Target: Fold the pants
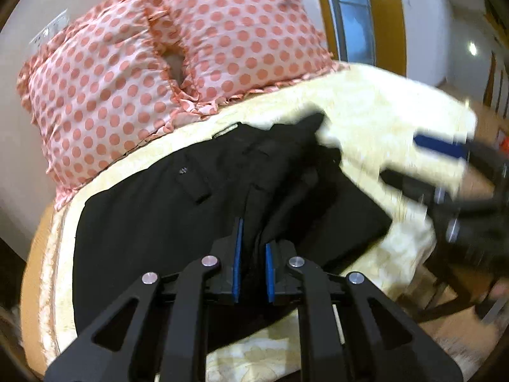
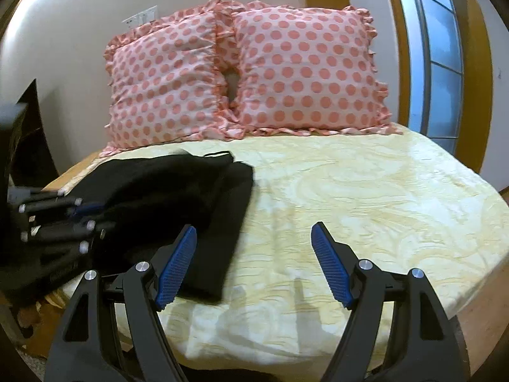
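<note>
We have the black pants (image 1: 178, 210) lying bunched on the left side of the bed (image 2: 366, 197), their waistband toward the two dotted pillows (image 2: 241, 76) at the head edge. Our left gripper (image 1: 253, 254) has its fingers pinched nearly together on a fold of the cloth, pointing steeply down over the near edge. To fold well, we judge we should keep that pinch firm, carry the layer flat across and line up the edges before letting go, since the fabric looks rumpled toward the middle. Our right gripper (image 2: 254, 264) stands with fingers wide apart and nothing between them, tilted gently down over the bare sheet beside the pants' right edge, ready to smooth or pin.
</note>
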Demonstrator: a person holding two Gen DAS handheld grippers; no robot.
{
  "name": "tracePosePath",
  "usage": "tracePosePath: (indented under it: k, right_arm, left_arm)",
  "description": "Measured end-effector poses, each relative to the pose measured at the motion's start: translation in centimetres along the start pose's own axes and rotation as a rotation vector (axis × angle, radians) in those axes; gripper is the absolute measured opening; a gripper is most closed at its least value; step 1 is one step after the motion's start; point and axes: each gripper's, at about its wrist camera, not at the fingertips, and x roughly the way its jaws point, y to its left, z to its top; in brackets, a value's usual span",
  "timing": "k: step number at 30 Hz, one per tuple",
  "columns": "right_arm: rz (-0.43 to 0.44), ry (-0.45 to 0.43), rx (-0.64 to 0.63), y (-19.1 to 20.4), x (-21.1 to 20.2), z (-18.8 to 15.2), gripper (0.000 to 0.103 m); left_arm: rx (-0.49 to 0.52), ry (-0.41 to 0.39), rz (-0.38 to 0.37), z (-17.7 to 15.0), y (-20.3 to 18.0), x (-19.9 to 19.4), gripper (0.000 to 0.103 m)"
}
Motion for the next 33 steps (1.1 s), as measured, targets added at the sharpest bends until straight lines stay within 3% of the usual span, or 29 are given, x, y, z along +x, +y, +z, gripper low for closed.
tracePosePath:
  k: [3,9,13,17,20,21,23,28,31,33]
  right_arm:
    - [-0.009,-0.02,0.025,-0.9,-0.6,0.5,0.076]
    - [-0.057,-0.048,0.039,-1.8,-1.2,1.5,0.076]
    - [0.001,-0.038,0.068,-1.4,-0.7,2.2,0.076]
    - [0.156,0.023,0.117,-0.6,1.4,4.2,0.076]
    - [0.228,0.099,0.095,0.8,4.5,6.2,0.076]
    - [0.239,0.125,0.088,1.3,5.4,6.5,0.075]
    - [0.273,0.191,0.076,2.0,7.7,7.2,0.074]
    - [0.246,0.334,0.038,3.1,11.8,7.2,0.071]
    - [0.228,0.404,0.026,3.2,13.4,6.5,0.07]
    - [0.242,0.431,0.033,3.2,13.9,6.0,0.063]
  left_arm:
    - [0.006,0.017,-0.004,-0.5,-0.5,0.4,0.011]
    - [-0.034,-0.06,-0.007,-0.9,-0.6,-1.8,0.011]
    - [0.058,-0.025,0.015,-3.2,-2.7,-0.6,0.012]
    - [0.07,-0.053,0.023,-4.0,-2.9,-1.0,0.015]
    - [0.059,-0.056,-0.022,-4.3,-2.7,-1.7,0.035]
    - [0.058,-0.055,-0.043,-4.3,-2.7,-1.9,0.048]
    - [0.058,-0.063,-0.059,-4.7,-2.7,-2.8,0.051]
    - [-0.064,-0.062,-0.103,-4.9,0.6,-4.7,0.06]
    - [-0.155,-0.057,-0.08,-4.9,3.6,-5.1,0.061]
    - [-0.2,-0.061,-0.04,-5.0,5.5,-5.2,0.063]
